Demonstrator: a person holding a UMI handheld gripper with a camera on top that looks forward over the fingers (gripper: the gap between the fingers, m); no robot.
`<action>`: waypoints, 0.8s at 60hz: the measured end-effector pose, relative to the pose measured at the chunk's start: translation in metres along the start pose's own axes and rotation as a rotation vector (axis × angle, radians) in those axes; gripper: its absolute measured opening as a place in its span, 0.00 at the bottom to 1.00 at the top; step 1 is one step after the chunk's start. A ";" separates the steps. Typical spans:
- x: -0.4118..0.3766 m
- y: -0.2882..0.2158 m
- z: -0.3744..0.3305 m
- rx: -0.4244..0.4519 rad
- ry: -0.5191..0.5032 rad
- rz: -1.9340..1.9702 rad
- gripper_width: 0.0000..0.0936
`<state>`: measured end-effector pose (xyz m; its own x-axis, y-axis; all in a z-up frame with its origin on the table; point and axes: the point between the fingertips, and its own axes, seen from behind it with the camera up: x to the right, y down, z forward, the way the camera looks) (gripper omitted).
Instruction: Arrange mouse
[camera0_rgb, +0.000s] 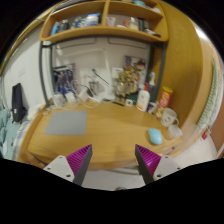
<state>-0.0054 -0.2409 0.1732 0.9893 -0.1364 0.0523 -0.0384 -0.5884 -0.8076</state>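
Note:
A light blue mouse (155, 136) lies on the wooden desk (110, 125), to the right, ahead of my right finger. A grey mouse mat (67, 122) lies on the desk to the left, ahead of my left finger. My gripper (113, 157) is open and empty, held above the desk's near edge. Its magenta pads (80, 158) stand wide apart with nothing between them. The mouse is well off the mat, with bare desk between the two.
Bottles and jars (142, 98) and small items stand along the back of the desk. A white crumpled thing (170, 120) lies just beyond the mouse. A dark monitor (19, 102) stands at the left. A shelf (105, 25) with books hangs above.

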 end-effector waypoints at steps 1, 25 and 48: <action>0.030 0.022 0.020 -0.017 0.016 0.004 0.92; 0.235 0.089 0.158 -0.156 0.132 0.115 0.91; 0.249 0.066 0.248 -0.153 0.039 0.058 0.81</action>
<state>0.2729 -0.1163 -0.0131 0.9786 -0.2028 0.0339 -0.1189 -0.6926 -0.7115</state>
